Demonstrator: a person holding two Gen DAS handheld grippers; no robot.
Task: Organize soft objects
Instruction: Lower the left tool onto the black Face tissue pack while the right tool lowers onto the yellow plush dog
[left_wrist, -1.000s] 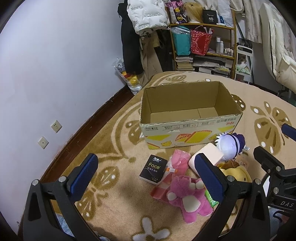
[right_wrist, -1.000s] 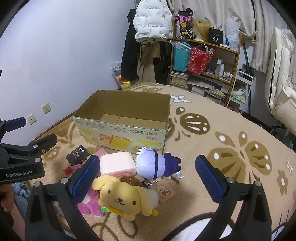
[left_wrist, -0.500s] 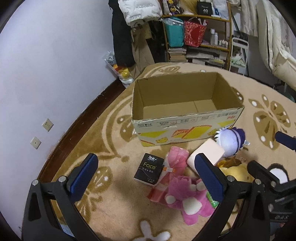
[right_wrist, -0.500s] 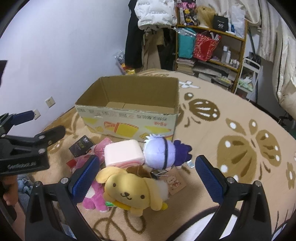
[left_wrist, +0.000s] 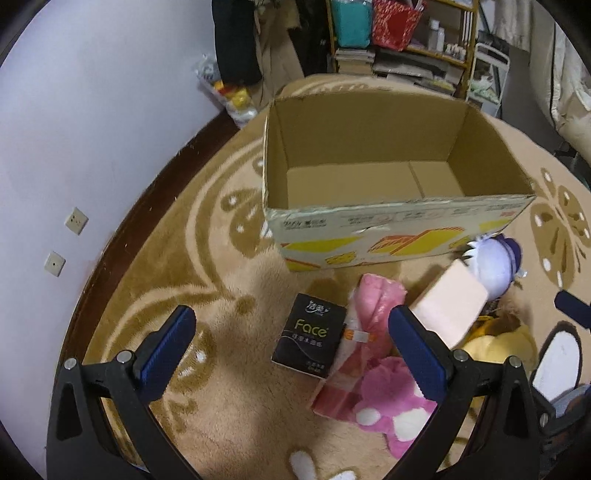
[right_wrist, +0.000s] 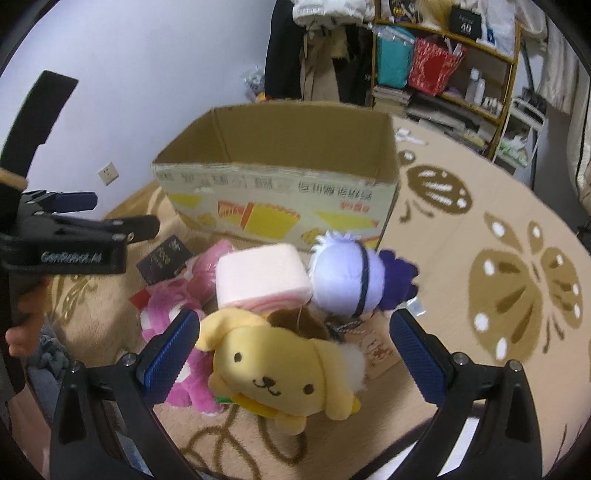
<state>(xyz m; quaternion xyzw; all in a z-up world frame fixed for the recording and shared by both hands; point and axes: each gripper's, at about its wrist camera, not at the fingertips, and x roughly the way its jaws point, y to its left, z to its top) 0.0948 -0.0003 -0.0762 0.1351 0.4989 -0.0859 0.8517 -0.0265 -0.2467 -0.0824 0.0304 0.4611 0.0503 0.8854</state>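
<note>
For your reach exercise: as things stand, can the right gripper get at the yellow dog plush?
Probably yes. The right gripper is open, and the yellow dog plush lies on top of the pile between its fingers, nothing covering it.

The black tissue pack (left_wrist: 310, 336) lying on the carpet carries the word "Face" in green-gold letters, with small Chinese characters above and below that are too fine to make out. On the side of the left gripper (right_wrist: 79, 254), seen from the right wrist view, white lettering reads "GenRobot.AI". Up on the shelf, a small black sign (right_wrist: 466, 22) shows the number "40", with a line of smaller writing over it that I cannot read. The cardboard box (right_wrist: 280, 206) has Chinese print along its front, upside down and blurred, plus a red mark; none of it is legible.
</note>
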